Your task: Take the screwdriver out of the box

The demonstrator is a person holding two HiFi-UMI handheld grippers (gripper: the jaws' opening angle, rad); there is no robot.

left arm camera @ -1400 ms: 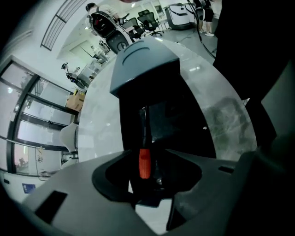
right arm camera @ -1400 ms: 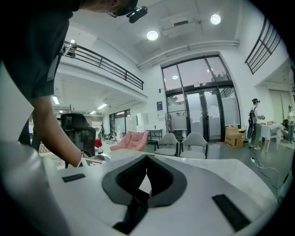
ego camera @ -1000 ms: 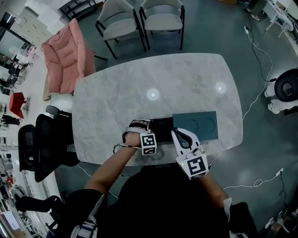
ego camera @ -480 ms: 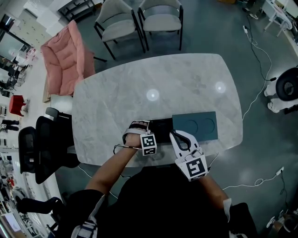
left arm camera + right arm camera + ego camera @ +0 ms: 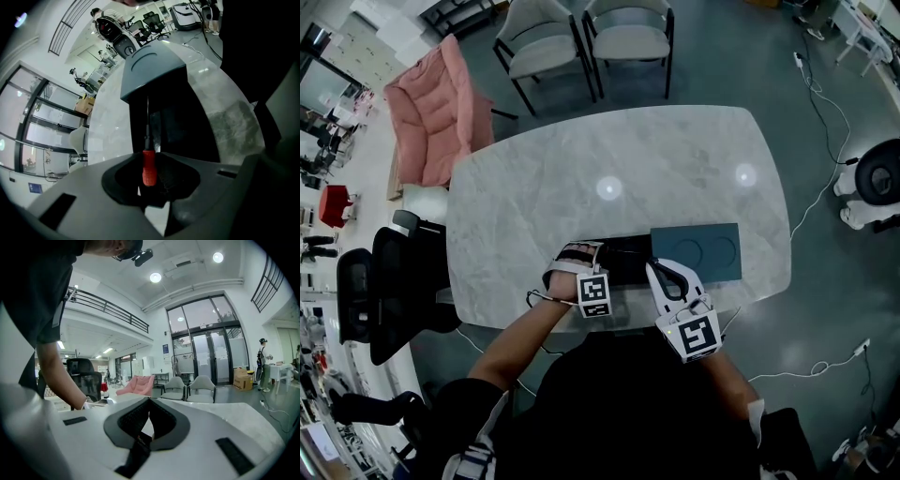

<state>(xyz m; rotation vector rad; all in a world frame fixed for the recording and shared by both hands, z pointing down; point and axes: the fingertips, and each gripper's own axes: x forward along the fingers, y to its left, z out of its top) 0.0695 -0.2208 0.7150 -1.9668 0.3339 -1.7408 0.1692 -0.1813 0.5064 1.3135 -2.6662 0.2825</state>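
A screwdriver (image 5: pixel 148 166) with a red handle and a thin dark shaft stands between the pads of my left gripper (image 5: pixel 149 174), which is shut on the handle. Its shaft points down toward the open black box (image 5: pixel 187 126). The box's teal lid (image 5: pixel 150 70) lies folded open beyond it. In the head view the box (image 5: pixel 628 255) sits at the table's near edge with the lid (image 5: pixel 698 251) to its right. My left gripper's marker cube (image 5: pixel 594 294) hovers just in front of the box. My right gripper (image 5: pixel 660 273) rests shut and empty where box and lid meet.
The marble table (image 5: pixel 619 178) stretches away from the box. Two grey chairs (image 5: pixel 586 42) stand at its far side, a pink armchair (image 5: pixel 431 112) at the far left and a black office chair (image 5: pixel 384 291) at the left. Cables (image 5: pixel 825 122) run over the floor at the right.
My left gripper has lifted a little and drawn back toward the person. The right gripper has kept its place.
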